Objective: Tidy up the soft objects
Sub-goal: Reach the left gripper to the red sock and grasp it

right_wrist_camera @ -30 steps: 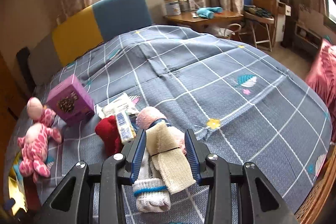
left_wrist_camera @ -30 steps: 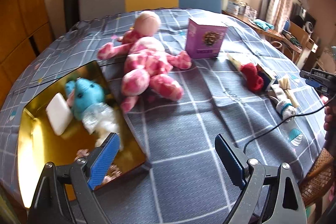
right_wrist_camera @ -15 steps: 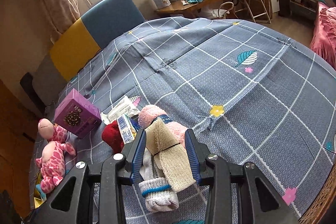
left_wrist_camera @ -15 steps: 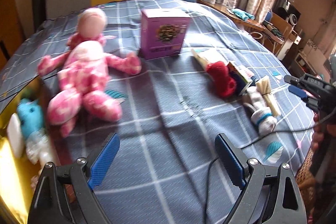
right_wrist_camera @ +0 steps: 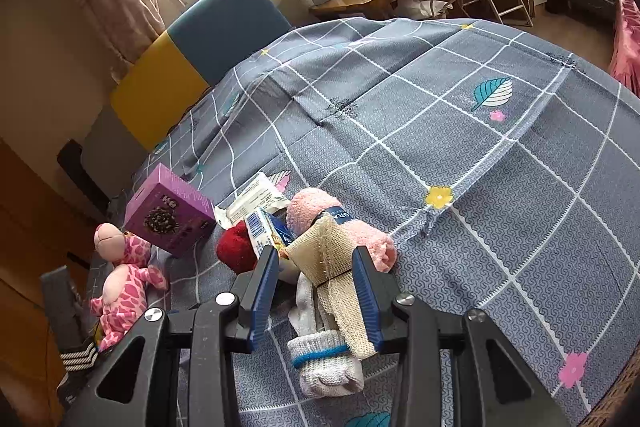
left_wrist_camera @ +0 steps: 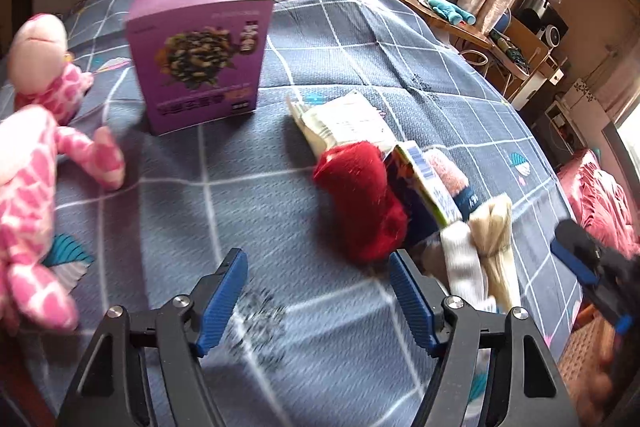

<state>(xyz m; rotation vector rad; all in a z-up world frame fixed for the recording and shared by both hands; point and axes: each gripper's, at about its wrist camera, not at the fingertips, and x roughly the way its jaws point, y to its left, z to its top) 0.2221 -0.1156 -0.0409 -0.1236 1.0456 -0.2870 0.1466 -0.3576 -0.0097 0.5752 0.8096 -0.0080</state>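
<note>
Soft pile sits mid-bench on the grey checked cloth (right_wrist_camera: 460, 131): red plush (left_wrist_camera: 362, 201), pink sock (right_wrist_camera: 340, 223), beige knit sock (right_wrist_camera: 332, 267) and white sock with a blue band (right_wrist_camera: 324, 363), all touching or overlapping. Flat snack packets (left_wrist_camera: 424, 183) are wedged into the same heap, leaning on the red plush.

Right claw (right_wrist_camera: 316, 291) straddles the beige sock. Its jaws are narrow, with the sock between them; the right pad looks to touch it, but there is a gap at the left pad. I read that as not clamped yet. White sock lies under and in front of the beige one.

Left claw (left_wrist_camera: 318, 295) is spread with nothing between its pads, just cloth. Its jaws have just been narrowing, and they hover just short of the red plush, with the right finger near the plush's lower edge.

Step in hand, my read: both claws are lining up picks from the pile, left on the red plush, right on the beige sock.

Next move needs:
- Left: go forward and slightly right so the plush sits between the pads, then clamp. Keep clear of the packets, which aren't soft goods.
- Right: finish the pinch on the beige sock alone. The white sock may drag along since they overlap.

Further out: purple box (left_wrist_camera: 200, 59) stands upright behind the pile, not touching it. Pink spotted plush (left_wrist_camera: 36, 163) lies at the left, well apart from the pile and still to be sorted.
</note>
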